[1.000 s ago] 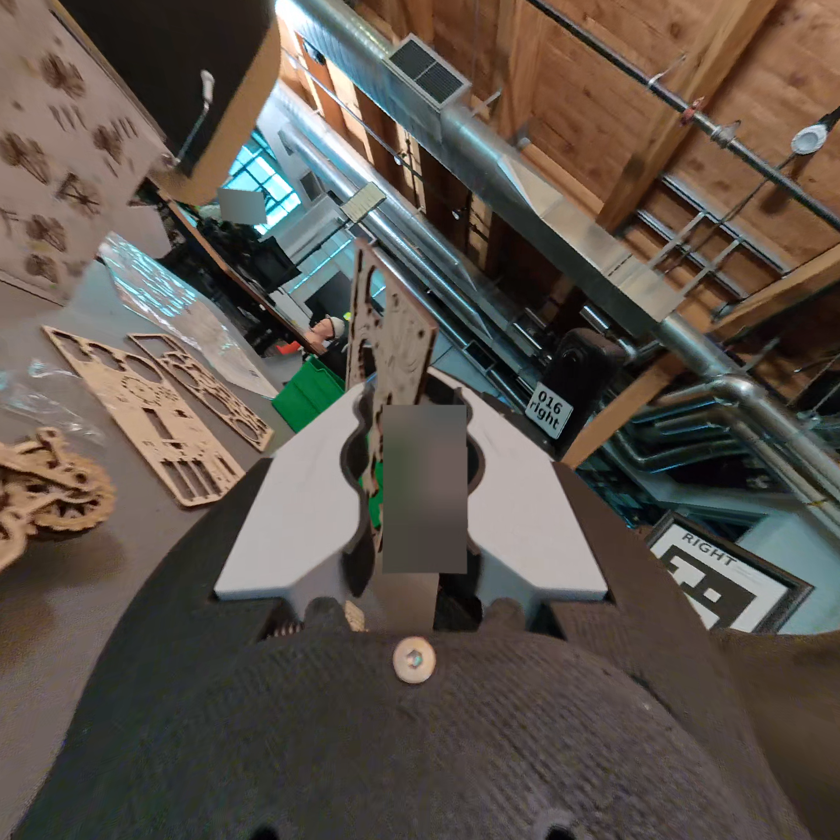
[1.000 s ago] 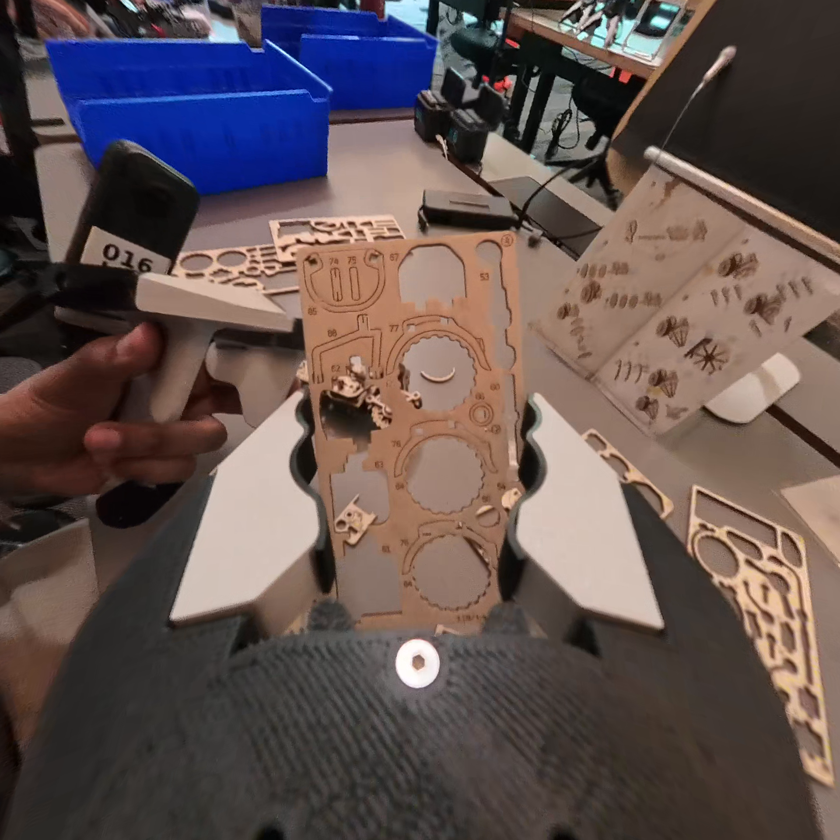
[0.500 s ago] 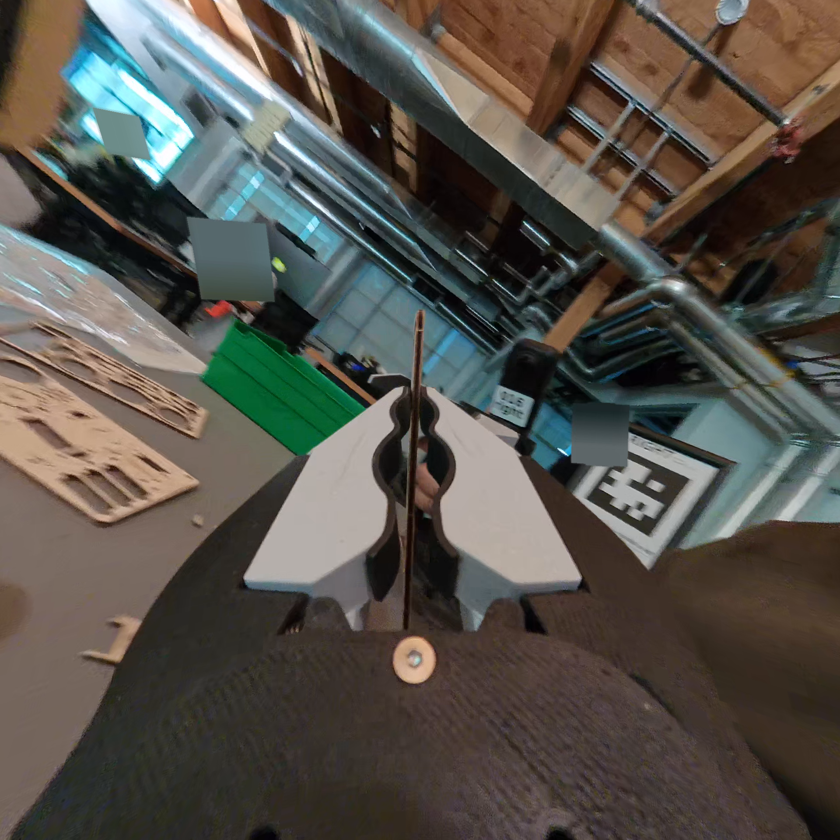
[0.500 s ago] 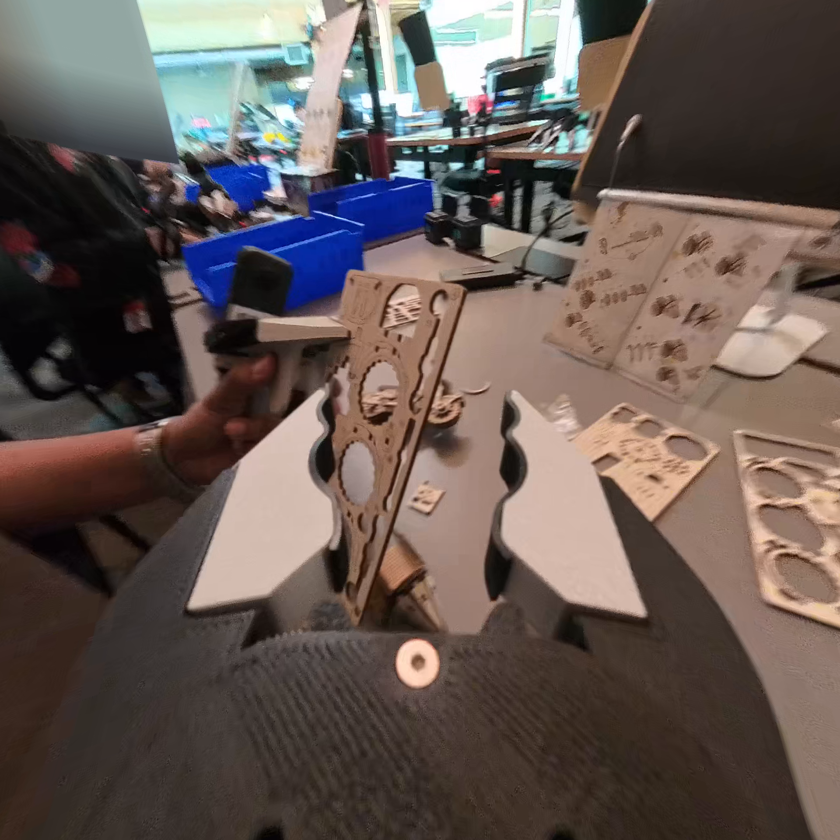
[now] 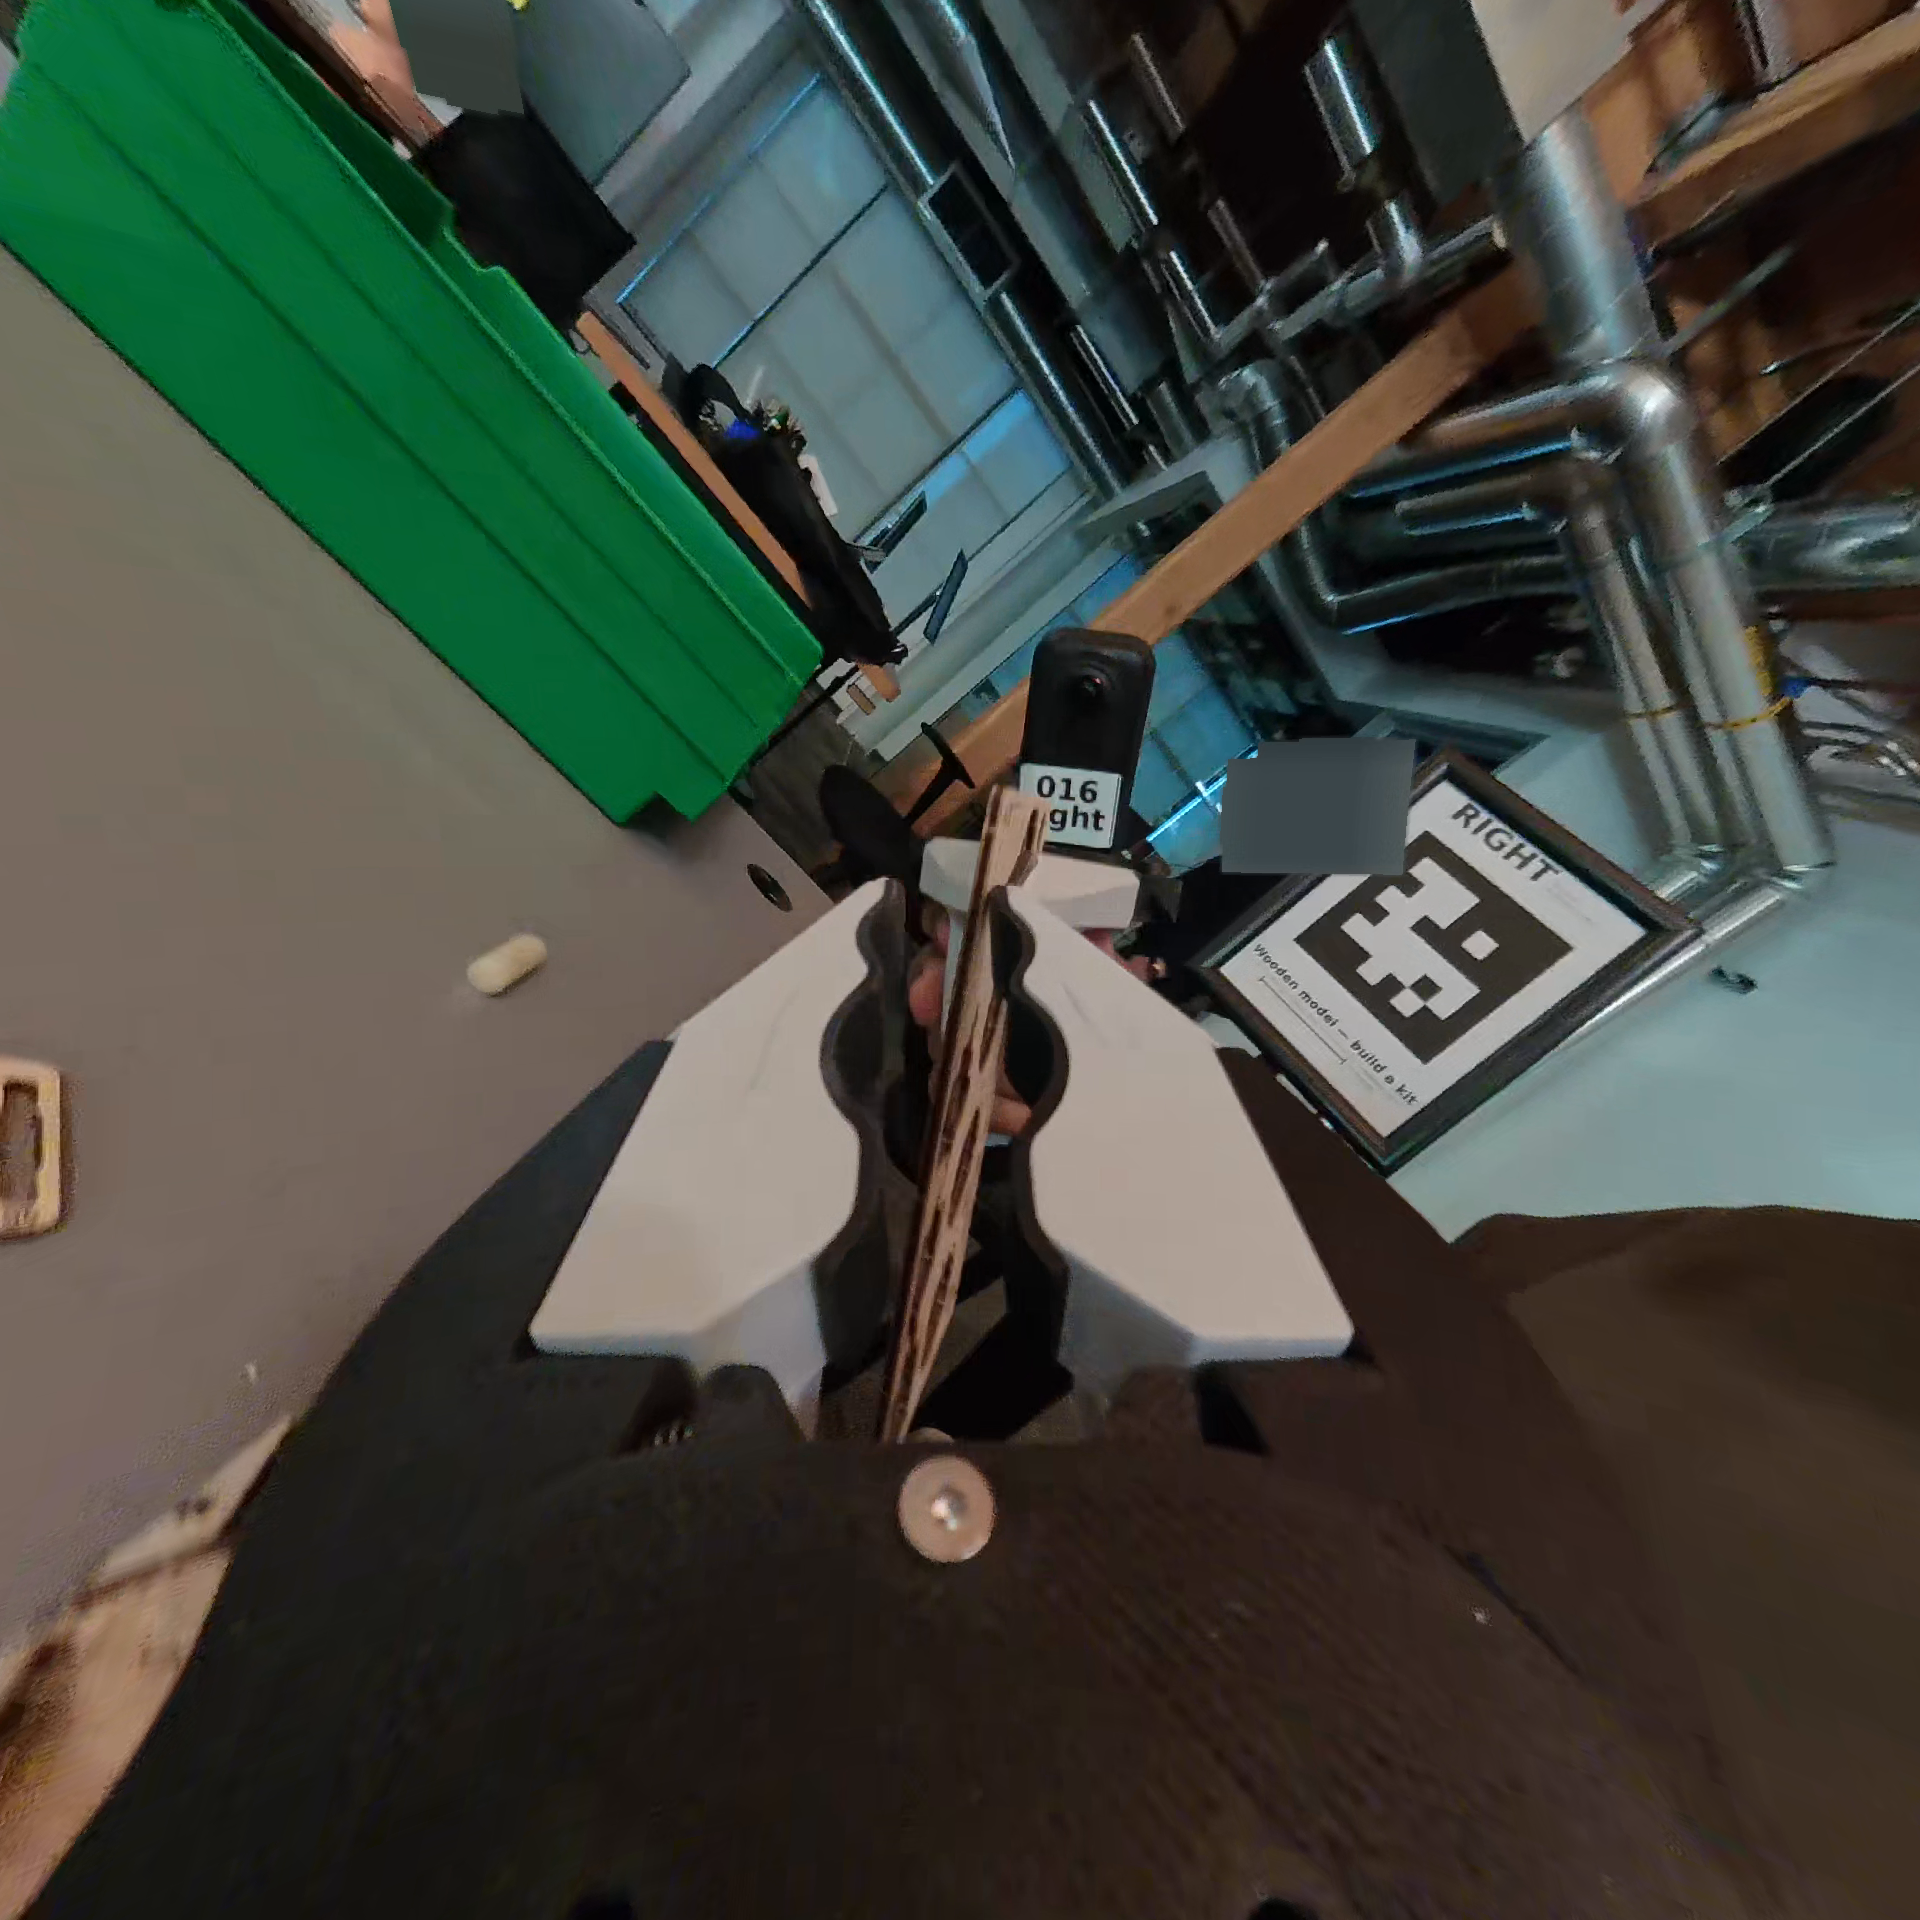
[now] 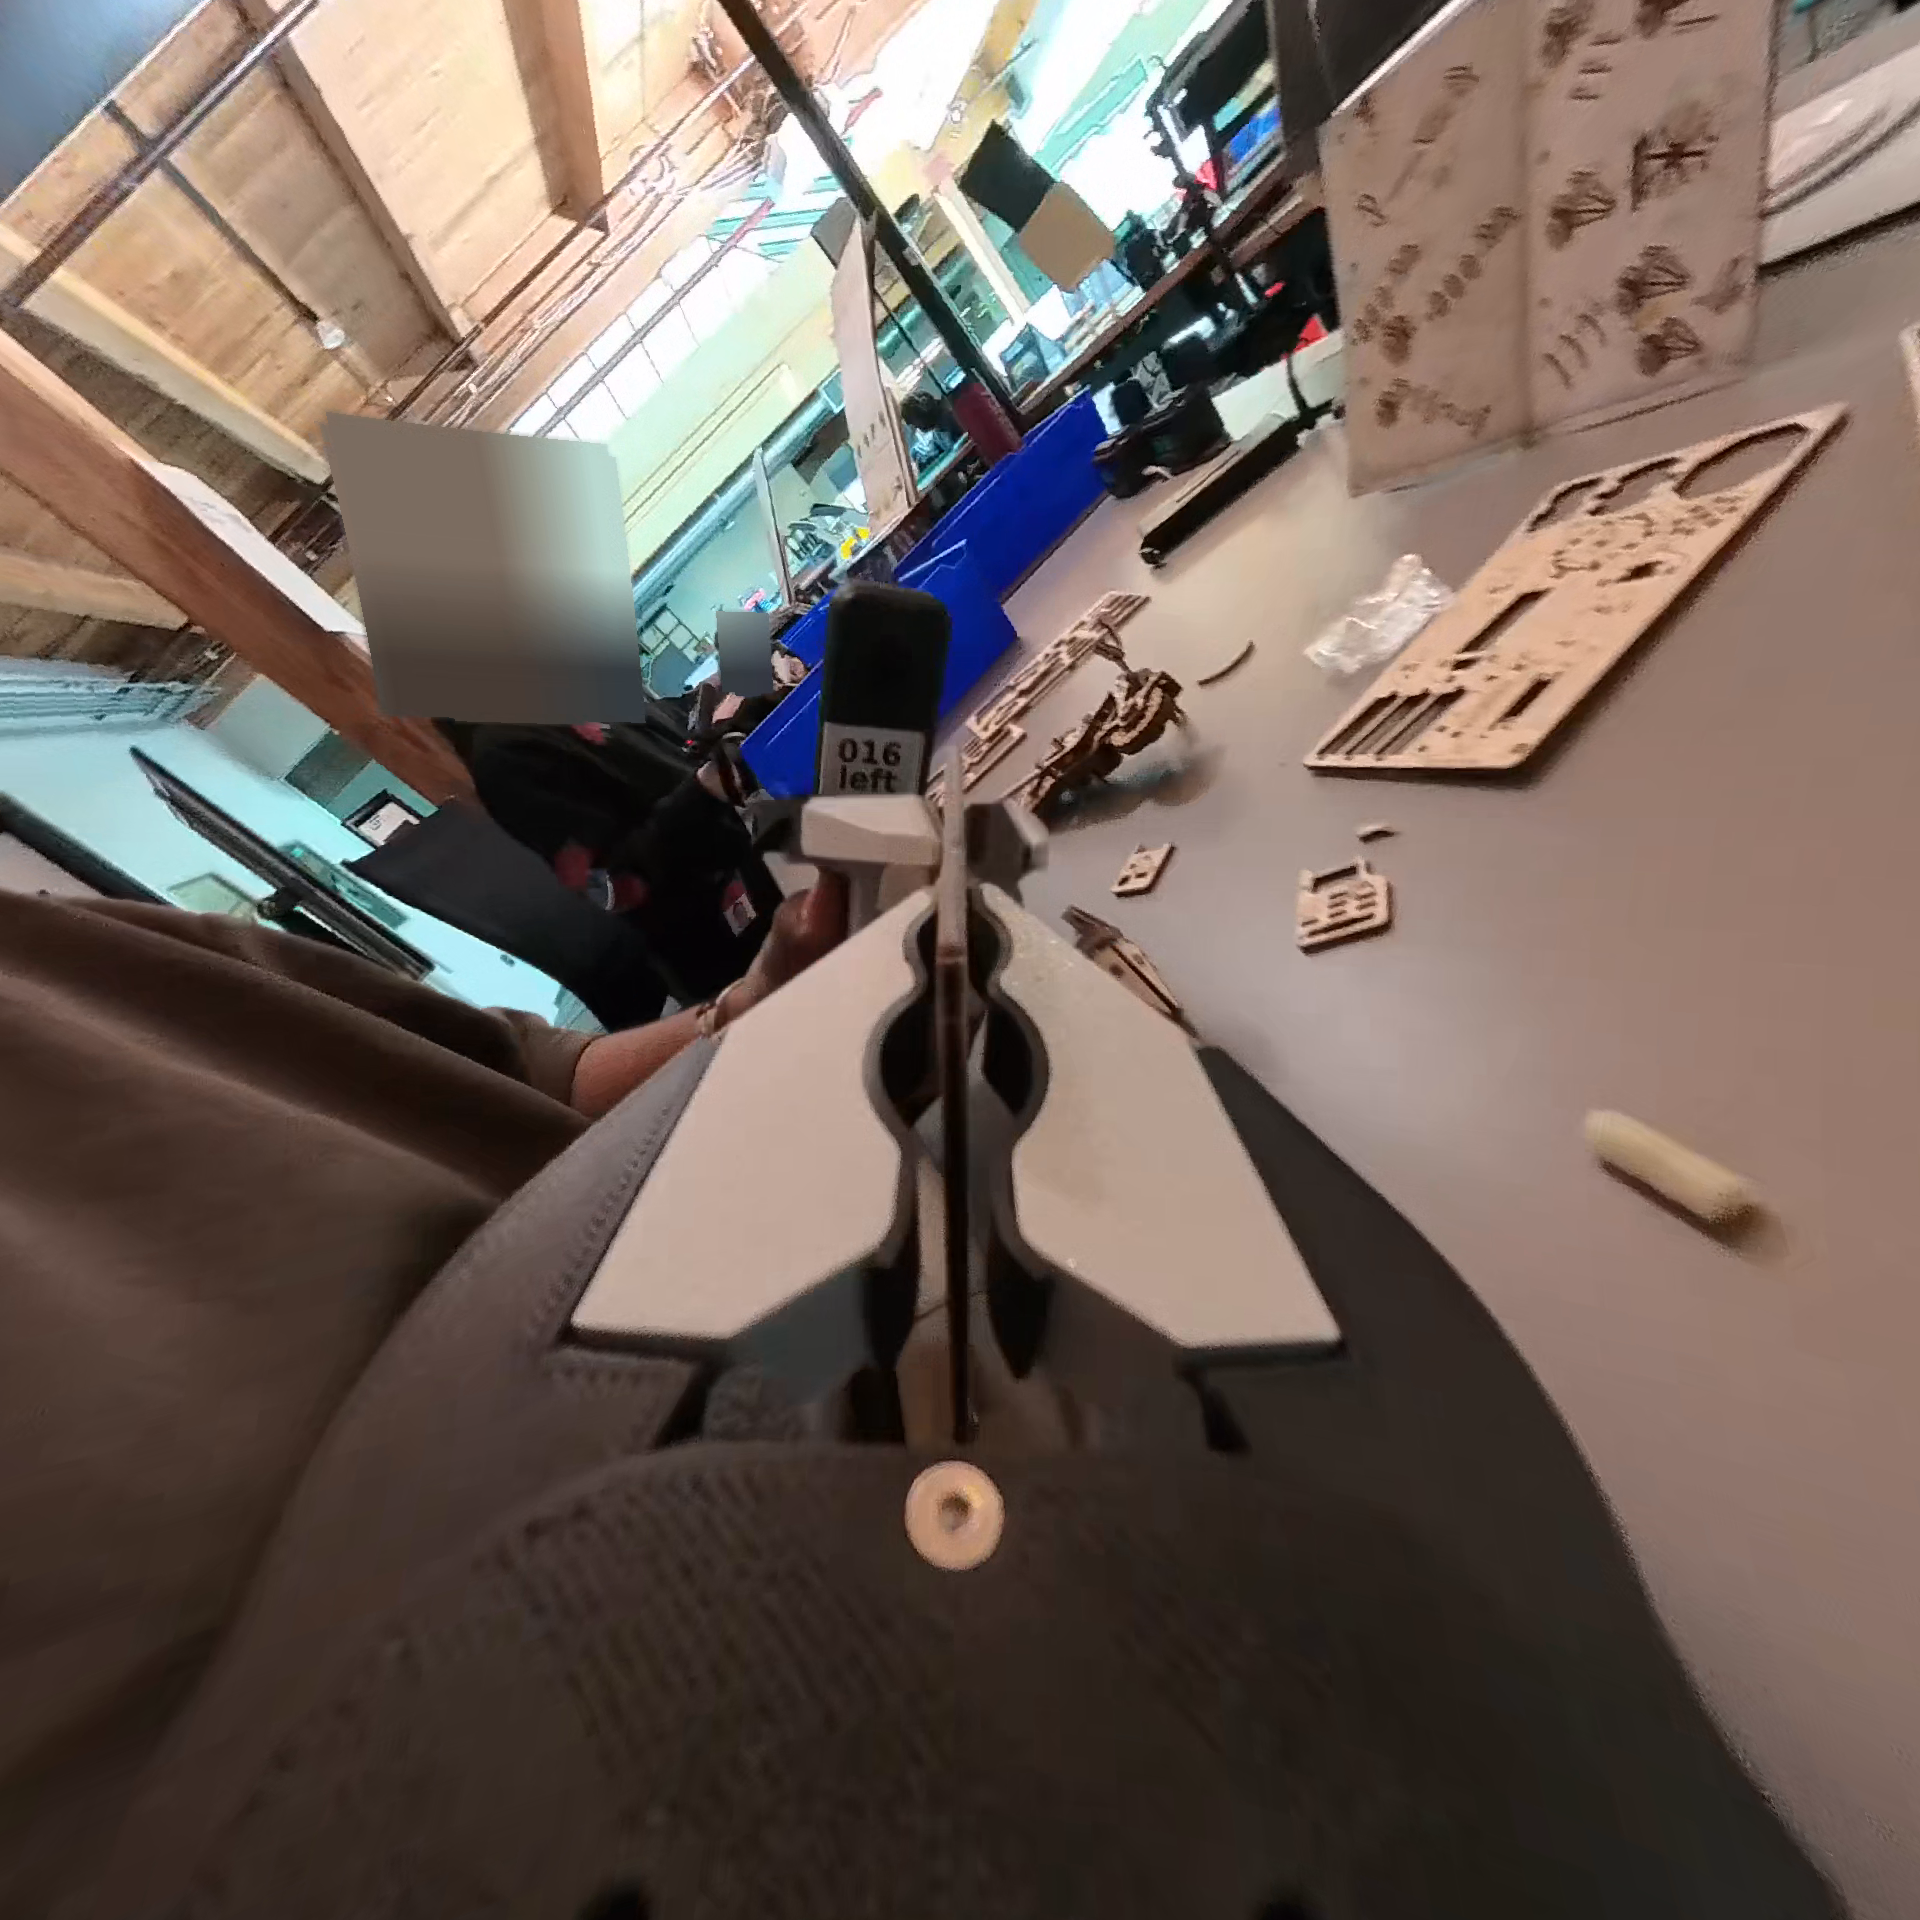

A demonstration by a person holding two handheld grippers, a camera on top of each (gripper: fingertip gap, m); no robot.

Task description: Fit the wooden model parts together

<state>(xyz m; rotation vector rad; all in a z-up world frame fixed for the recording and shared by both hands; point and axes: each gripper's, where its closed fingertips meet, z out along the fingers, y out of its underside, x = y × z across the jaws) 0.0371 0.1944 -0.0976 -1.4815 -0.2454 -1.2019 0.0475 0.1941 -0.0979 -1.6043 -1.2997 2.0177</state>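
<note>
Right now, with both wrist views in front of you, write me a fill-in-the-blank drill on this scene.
1. The large bin in the left wrist view is coloured ___.
2. The bins behind the partly built model are coloured ___.
3. Counting the left tongs and right tongs, the number shut on the wooden sheet is ___.
4. The cream peg lies loose on the grey ___.

Missing words: green; blue; two; table.
</note>
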